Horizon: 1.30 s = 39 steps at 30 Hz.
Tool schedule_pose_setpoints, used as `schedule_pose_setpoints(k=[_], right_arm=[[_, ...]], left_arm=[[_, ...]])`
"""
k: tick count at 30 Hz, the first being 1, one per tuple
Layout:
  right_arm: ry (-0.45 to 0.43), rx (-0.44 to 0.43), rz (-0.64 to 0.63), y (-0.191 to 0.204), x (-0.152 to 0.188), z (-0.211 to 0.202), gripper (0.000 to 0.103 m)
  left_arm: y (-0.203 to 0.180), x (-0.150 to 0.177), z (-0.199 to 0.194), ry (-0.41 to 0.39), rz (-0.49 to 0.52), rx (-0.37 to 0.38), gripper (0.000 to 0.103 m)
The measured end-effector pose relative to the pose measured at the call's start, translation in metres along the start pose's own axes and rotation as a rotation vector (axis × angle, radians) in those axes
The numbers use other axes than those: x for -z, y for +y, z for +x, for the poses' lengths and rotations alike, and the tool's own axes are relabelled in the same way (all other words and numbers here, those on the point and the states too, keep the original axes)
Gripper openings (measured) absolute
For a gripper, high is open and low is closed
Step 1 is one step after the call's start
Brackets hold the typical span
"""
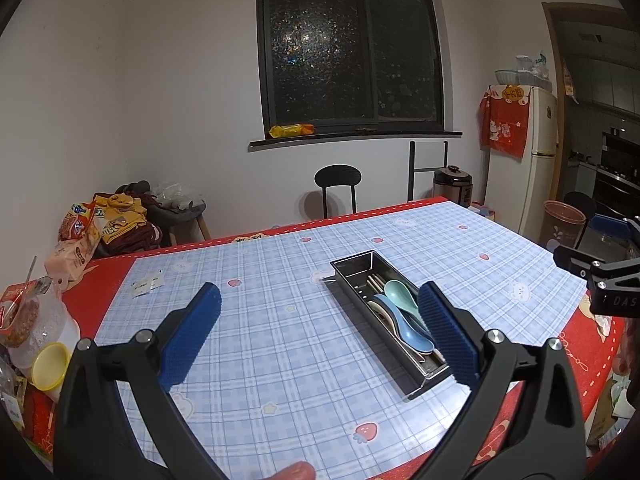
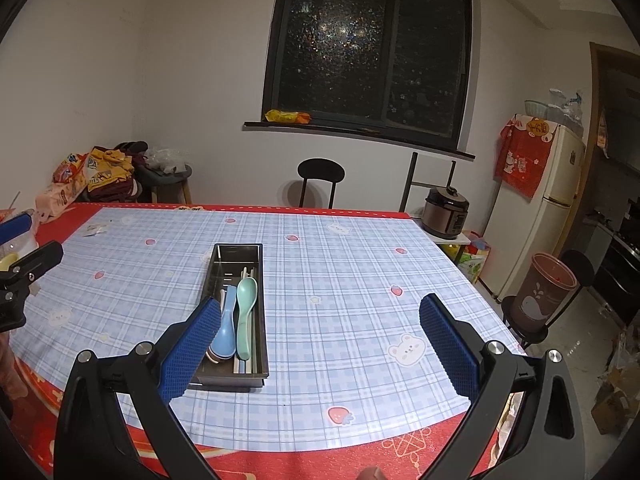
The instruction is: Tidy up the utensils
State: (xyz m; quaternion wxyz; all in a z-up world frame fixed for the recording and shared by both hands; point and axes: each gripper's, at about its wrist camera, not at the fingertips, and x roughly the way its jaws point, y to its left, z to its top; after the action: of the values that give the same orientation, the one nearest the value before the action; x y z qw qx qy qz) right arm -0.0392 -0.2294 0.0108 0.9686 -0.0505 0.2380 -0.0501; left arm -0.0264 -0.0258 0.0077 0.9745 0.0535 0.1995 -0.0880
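A long steel utensil tray (image 1: 352, 266) (image 2: 236, 252) lies on the blue checked tablecloth. In it lie a teal spoon (image 1: 400, 294) (image 2: 246, 300), a blue spoon (image 1: 404, 328) (image 2: 226, 328), a cream spoon and pale chopsticks (image 1: 375, 282) (image 2: 246, 364). My left gripper (image 1: 320, 300) is open and empty above the table, its right finger in front of the tray's near end. My right gripper (image 2: 320, 312) is open and empty, its left finger beside the tray's near end.
The table (image 1: 280, 360) has a red border. Snack bags and plastic containers (image 1: 44, 320) crowd its left edge. A paper slip (image 1: 148, 284) lies at the far left. A black chair (image 2: 320, 176), rice cooker (image 2: 446, 210), fridge (image 2: 536, 208) and bin (image 2: 544, 292) stand beyond.
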Motion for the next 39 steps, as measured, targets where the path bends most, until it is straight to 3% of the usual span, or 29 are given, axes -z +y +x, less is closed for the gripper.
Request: schedule_pose_setpoints(k=[39], right_arm=[[-0.012,0.049,-0.018,0.0,-0.001,-0.009,0.097]], left_arm=[[-0.004,0.0,-0.004,-0.002,0.026,-0.001,0.097]])
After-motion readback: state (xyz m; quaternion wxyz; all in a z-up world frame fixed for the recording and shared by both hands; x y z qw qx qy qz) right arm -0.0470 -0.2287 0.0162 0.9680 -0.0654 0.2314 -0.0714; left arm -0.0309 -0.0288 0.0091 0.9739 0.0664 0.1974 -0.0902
